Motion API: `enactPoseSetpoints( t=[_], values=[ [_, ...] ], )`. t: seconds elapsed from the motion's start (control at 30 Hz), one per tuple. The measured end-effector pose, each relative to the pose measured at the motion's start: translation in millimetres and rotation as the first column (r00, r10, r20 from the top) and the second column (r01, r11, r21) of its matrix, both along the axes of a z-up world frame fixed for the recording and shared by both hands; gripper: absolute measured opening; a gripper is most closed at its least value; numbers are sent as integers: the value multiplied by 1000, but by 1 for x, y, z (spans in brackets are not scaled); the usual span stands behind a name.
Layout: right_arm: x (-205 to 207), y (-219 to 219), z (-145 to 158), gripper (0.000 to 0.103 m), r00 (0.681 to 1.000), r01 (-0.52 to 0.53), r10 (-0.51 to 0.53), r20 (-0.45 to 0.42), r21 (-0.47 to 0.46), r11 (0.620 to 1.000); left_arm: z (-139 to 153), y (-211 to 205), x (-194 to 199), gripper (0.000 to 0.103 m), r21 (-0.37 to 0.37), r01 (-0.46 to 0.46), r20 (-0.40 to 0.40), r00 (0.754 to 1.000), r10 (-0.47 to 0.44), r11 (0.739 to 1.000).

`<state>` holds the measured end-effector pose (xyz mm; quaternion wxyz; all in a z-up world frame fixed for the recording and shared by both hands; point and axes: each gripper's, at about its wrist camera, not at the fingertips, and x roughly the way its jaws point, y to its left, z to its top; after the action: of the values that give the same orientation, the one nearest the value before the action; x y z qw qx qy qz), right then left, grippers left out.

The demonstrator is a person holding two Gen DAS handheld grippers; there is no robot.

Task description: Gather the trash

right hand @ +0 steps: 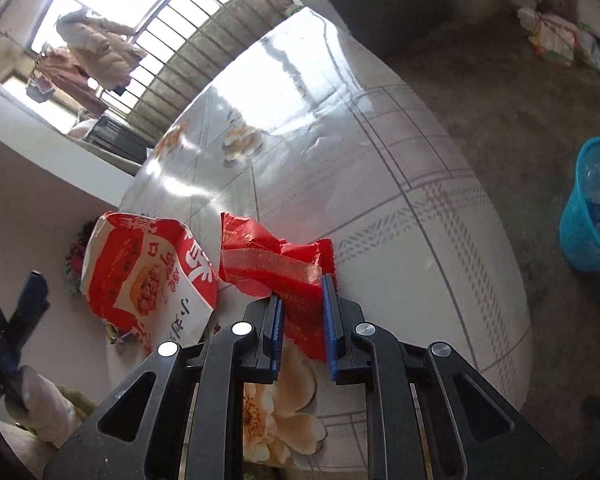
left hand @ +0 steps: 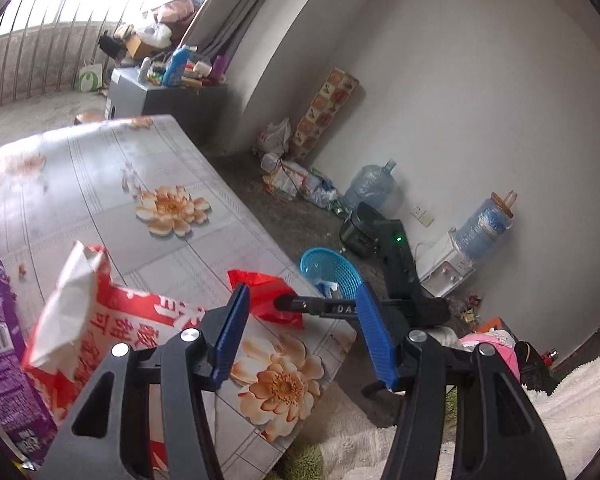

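Note:
A crumpled red wrapper [right hand: 276, 264] lies near the table's front edge, and its near end sits between the blue pads of my right gripper [right hand: 302, 294], which closes on it. The wrapper also shows in the left wrist view [left hand: 268, 300], with the right gripper's black body [left hand: 404, 280] beside it. A red and white snack bag [right hand: 152, 276] lies left of the wrapper; it also shows in the left wrist view [left hand: 100, 320]. A purple bag [left hand: 4, 344] lies at the far left. My left gripper [left hand: 300, 308] is open and empty above the table edge. A blue basket [right hand: 592, 208] stands on the floor, also seen from the left wrist [left hand: 328, 272].
The table [left hand: 100, 184] has a glossy flowered cover. On the floor by the wall lie plastic bags [left hand: 296, 176], water jugs [left hand: 370, 186] and a black rice cooker [left hand: 358, 232]. A white fleecy blanket [left hand: 560, 400] lies at lower right.

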<state>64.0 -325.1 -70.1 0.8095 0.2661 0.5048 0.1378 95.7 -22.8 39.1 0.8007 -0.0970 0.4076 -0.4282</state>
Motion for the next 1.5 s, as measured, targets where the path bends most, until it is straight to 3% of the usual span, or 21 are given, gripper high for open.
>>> enactPoseSetpoints(
  t=[0.1,0.27,0.43,0.6,0.7,0.9,1.03,1.1,1.27,1.37,1.5],
  values=[
    [-15,-5,-7,14,1000,-12,10,14,87,996,-36,-9,11,54,-11,-1,-143,990,0,1000],
    [-21,3,-9,13,996,-86,81,43,129,988,-76,-10,29,52,-63,-42,-304,952,21,997],
    [-26,7,-8,13,985,-158,148,87,120,980,-98,-12,36,46,-77,-70,-390,920,35,995],
    [-26,14,-4,16,972,-204,196,129,56,977,-111,-14,39,25,-63,-76,-440,897,40,995],
    [-27,22,-1,20,962,-227,226,153,-9,974,-115,-10,40,20,-76,-83,-460,887,39,994],
    [-39,17,5,27,958,-221,227,176,-51,974,-108,-8,31,14,-71,-81,-423,905,44,994],
    [-50,13,10,46,957,-226,233,175,-56,972,-95,-9,23,12,-17,-71,-359,931,61,997],
    [-54,15,13,49,952,-242,251,178,-68,968,-90,-7,17,12,11,-72,-332,940,71,997],
    [-60,20,19,50,947,-239,258,191,-118,964,-73,4,0,12,82,-61,-241,967,79,995],
    [-59,18,27,50,945,-217,237,223,-110,970,-62,10,-12,12,161,-55,-157,984,81,985],
    [-49,21,37,50,938,-209,234,257,-121,970,-56,28,-27,12,245,-93,-86,989,118,965]
  ],
)
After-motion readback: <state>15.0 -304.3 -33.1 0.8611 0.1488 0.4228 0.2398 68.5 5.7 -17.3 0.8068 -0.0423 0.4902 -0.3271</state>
